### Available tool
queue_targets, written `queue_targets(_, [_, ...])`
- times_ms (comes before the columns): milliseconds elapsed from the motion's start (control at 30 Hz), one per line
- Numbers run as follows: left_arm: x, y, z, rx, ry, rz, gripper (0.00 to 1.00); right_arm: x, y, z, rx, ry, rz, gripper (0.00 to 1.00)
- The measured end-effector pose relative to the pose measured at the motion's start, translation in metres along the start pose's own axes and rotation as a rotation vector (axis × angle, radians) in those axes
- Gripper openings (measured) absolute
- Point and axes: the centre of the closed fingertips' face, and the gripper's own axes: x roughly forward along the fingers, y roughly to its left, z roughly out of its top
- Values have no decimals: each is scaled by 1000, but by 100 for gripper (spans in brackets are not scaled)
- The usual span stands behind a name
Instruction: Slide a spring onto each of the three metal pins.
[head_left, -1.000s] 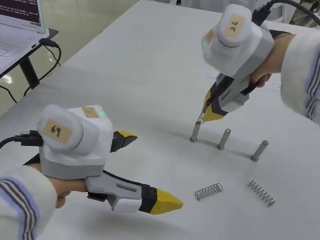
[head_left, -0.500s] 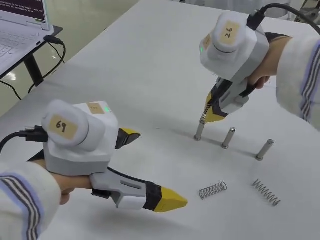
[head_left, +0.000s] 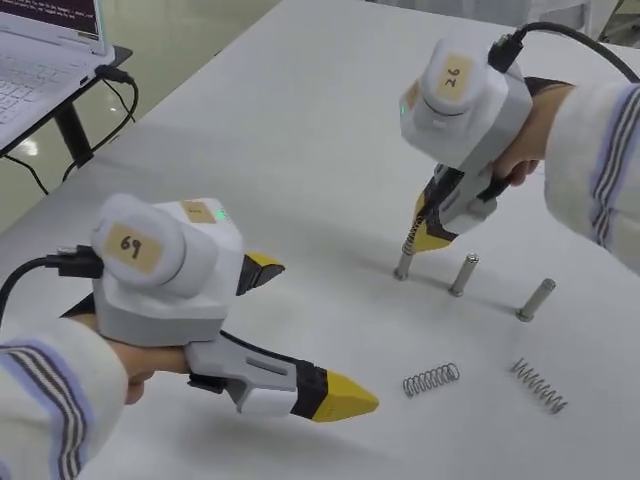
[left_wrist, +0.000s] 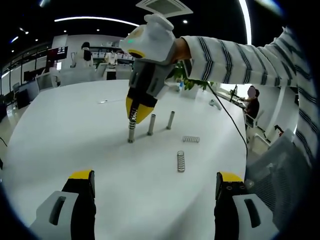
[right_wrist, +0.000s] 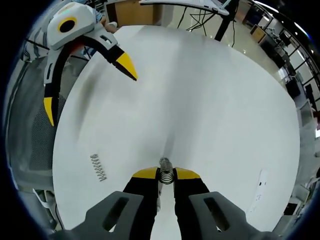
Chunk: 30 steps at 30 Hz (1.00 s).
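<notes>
Right gripper (head_left: 428, 238) pinched narrow on a spring (left_wrist: 132, 118), held upright-ish w/ a slight lean, its lower end right at the top of the first pin (head_left: 404, 266); can't tell whether the coil's over the tip or just resting on it; middle pin (head_left: 463, 273) and last pin (head_left: 536, 299) bare, standing beside it in a row; a loose spring (head_left: 431, 380) and a second loose spring (head_left: 538, 385) lie flat on the table (head_left: 280, 130), nearer the person than the pins; left gripper (left_wrist: 155, 175) has jaws wide apart, holding nothing, held well clear on the near side. Risks, as I read it: the spring leans vs. the pin, so a push down off-axis prob catches the end coil on the pin's rim, and the spring buckles or pops sideways out of the jaws; a hard squeeze mid-length could pinch the coils so the pin can't pass thru the grip point; let go too early, w/ too few coils on, and it likely tips off & rolls away; can't tell if the pins are fixed, so a sideways shove might topple the first pin into the middle pin.
</notes>
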Motion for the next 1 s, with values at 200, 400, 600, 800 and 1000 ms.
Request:
queue_targets(200, [-1, 0, -1, -3, 5, -1, 98, 6, 0, -2, -1, 18, 1, 8])
queue_targets(400, [-1, 1, -2, -5, 10, 3, 97, 13, -1, -6, 4, 40, 9, 8])
queue_targets(600, [-2, 1, -3, -13, 14, 3, 97, 19, -2, -10, 26, 51, 16, 8])
queue_targets(800, [-1, 2, -2, 21, -3, 12, 97, 22, -1, -12, 28, 61, 15, 8])
queue_targets(1000, [0, 3, -3, 6, 3, 11, 97, 26, -1, -15, 31, 69, 11, 8])
